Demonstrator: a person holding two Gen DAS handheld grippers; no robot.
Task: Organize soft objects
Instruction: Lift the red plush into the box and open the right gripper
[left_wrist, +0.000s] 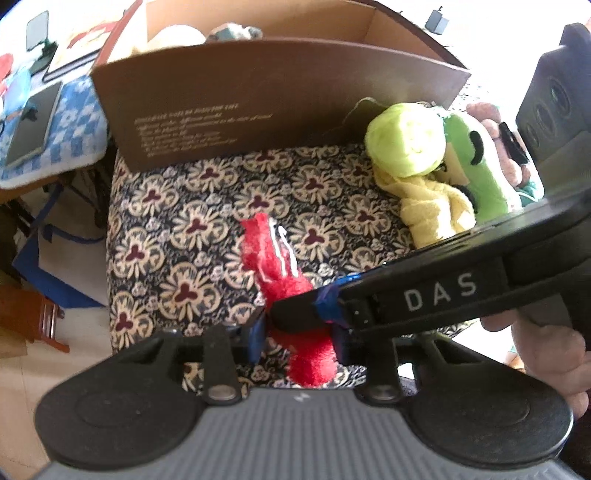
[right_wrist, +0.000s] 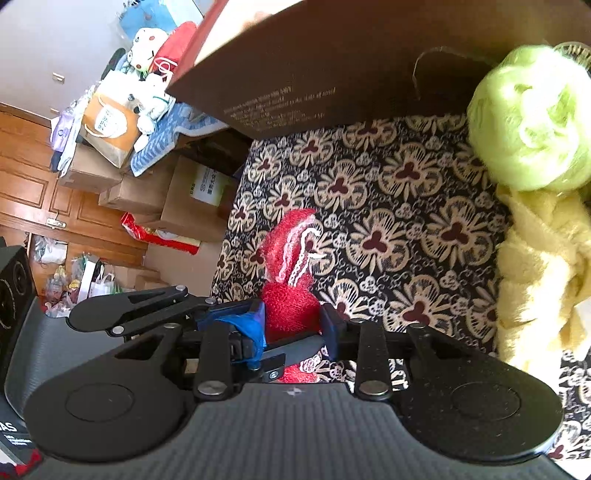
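The red knit piece, at six o'clock on the patterned cushion, is clamped by both the left gripper and right gripper. Some toys are seen in the cardboard box at twelve o'clock; the green yarn ball and yellow cloth at two o'clock are left unsorted.

A cushioned surface covered in a dark cloth with cream flowers carries everything. At 12 o'clock on it stands a brown cardboard box with pale lettering on its near wall. Near the middle, toward 6 o'clock, lies a red knitted sock with white stripes. At 2 o'clock sits a pale green ball of yarn, touching a yellow fleecy cloth just below it and a bright green plush toy beside it.
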